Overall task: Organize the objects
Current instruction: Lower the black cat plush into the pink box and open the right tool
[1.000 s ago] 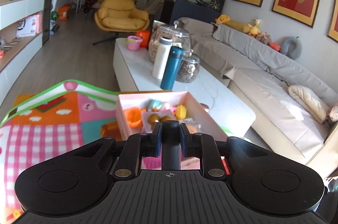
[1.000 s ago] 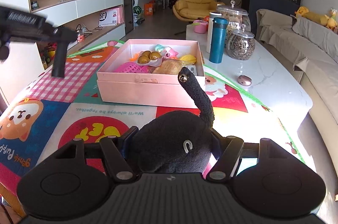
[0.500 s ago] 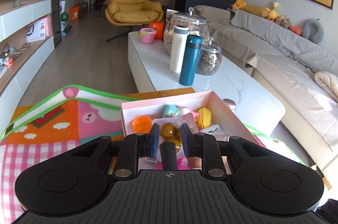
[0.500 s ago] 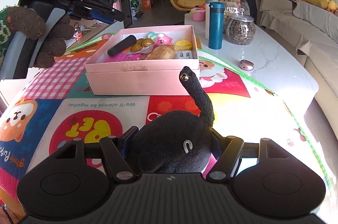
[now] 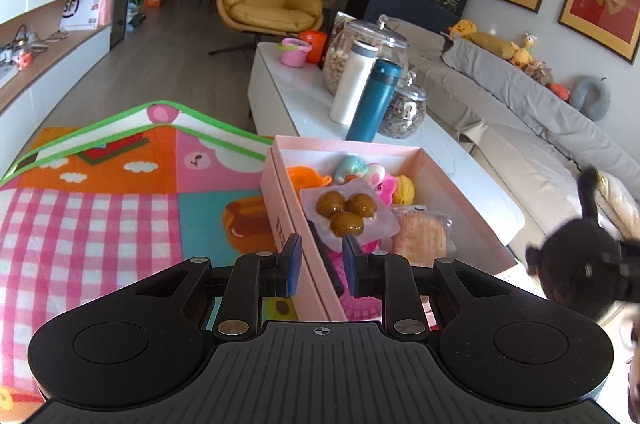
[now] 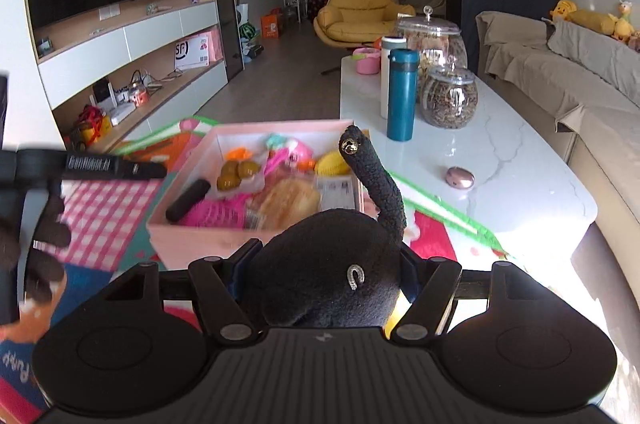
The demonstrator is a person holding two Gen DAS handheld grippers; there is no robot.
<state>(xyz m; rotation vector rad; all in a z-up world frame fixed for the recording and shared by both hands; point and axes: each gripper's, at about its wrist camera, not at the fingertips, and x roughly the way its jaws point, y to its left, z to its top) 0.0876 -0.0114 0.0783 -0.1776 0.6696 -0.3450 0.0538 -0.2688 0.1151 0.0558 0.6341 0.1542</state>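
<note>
Sunlit living-room furniture surrounds a colourful play mat spread beside a white marble coffee table, with a yellow armchair at the far end and a grey sofa along the wall.

Starting at the left gripper: its blue-padded jaws stand a little apart with nothing pressed between them, straddling the near wall of the pink box. A second ago they were pinched on a black cylinder; that black cylinder now lies inside the box along its left side, partly over a pink basket. The left gripper has dropped lower toward the box since then, and a dark knitted glove holding it shows at the edge of the right wrist view.

The right gripper pinches a black plush toy by its body, exactly as it did a second ago, the toy's long neck rising over the box's near right corner. It sits closer to the box than before, and the toy now shows at the right edge of the left wrist view.

Inside the box lie three brown balls on a pale sheet, a wrapped bun, a yellow toy and an orange toy. On the table stand a teal bottle, a white bottle and two glass jars.
</note>
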